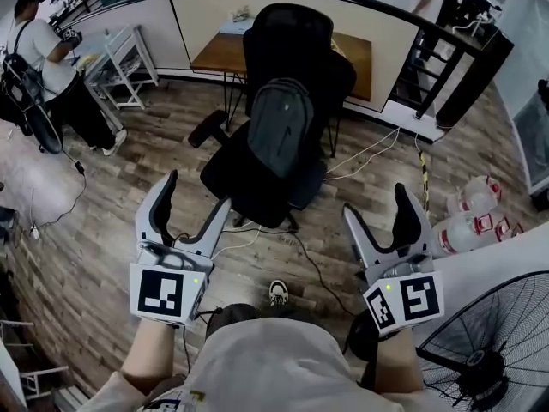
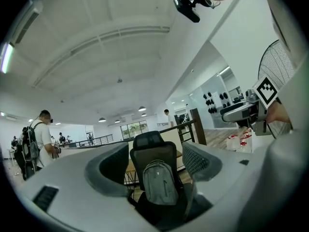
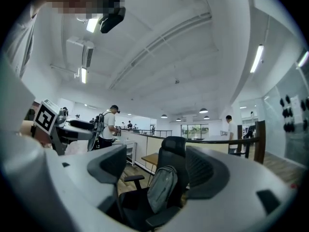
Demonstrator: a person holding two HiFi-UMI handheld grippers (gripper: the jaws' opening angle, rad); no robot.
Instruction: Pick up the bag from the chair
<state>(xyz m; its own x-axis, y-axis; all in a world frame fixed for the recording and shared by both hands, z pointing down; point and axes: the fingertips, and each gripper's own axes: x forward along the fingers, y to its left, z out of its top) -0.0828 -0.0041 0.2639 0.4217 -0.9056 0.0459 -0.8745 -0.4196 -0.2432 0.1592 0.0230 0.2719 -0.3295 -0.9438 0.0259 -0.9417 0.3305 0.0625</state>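
A grey backpack [image 1: 279,127] leans upright against the back of a black office chair [image 1: 257,183], resting on its seat. Both grippers hover short of the chair, well apart from it. My left gripper [image 1: 196,194] is open and empty, pointing at the chair's front left. My right gripper [image 1: 376,202] is open and empty too, off the chair's front right. In the left gripper view the backpack [image 2: 161,181] shows between the spread jaws, far off. The right gripper view frames the backpack [image 3: 161,187] and chair [image 3: 173,151] the same way.
A wooden desk [image 1: 219,51] stands behind the chair against a curved railing. Cables [image 1: 369,153] trail over the wood floor. Plastic bottles [image 1: 472,221] and a black fan [image 1: 497,350] sit at right. A person [image 1: 43,50] stands by a white cart [image 1: 124,54] at far left.
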